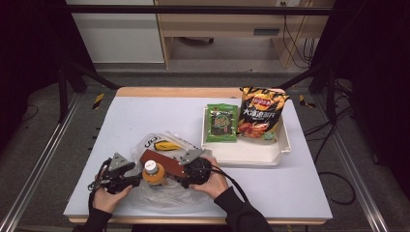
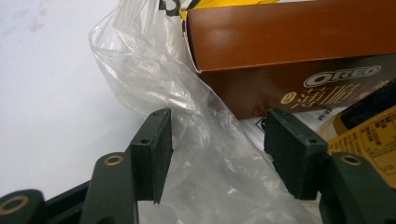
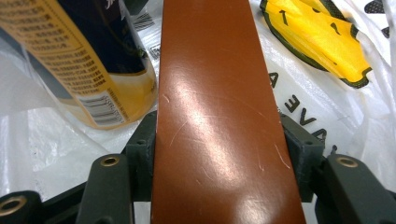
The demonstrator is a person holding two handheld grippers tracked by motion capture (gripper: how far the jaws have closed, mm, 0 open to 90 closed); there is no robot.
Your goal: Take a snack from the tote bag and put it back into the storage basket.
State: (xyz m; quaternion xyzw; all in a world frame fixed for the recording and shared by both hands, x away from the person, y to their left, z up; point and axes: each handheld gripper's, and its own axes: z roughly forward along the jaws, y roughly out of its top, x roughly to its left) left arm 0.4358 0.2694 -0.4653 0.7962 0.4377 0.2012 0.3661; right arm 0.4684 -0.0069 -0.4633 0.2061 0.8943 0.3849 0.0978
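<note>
Box (image 1: 162, 163) on bag (image 1: 159, 193), bottle (image 1: 152, 172) touching its left; tray (image 1: 246, 150) right, holding two packets.

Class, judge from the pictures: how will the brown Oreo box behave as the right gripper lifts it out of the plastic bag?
The Oreo box looks stiff: its flat faces hold shape between the right gripper jaws. Its glossy surface may slip. The thin plastic bag is floppy and could drag along.

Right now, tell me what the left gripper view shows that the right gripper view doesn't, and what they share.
Left gripper view: the OREO lettering on the brown box's side, bare white table, and the left tongs open around loose plastic bag.

Right gripper view: the right tongs shut on the brown box, and a yellow packet in the bag.

Both: the box, the bag, the yellow bottle.
</note>
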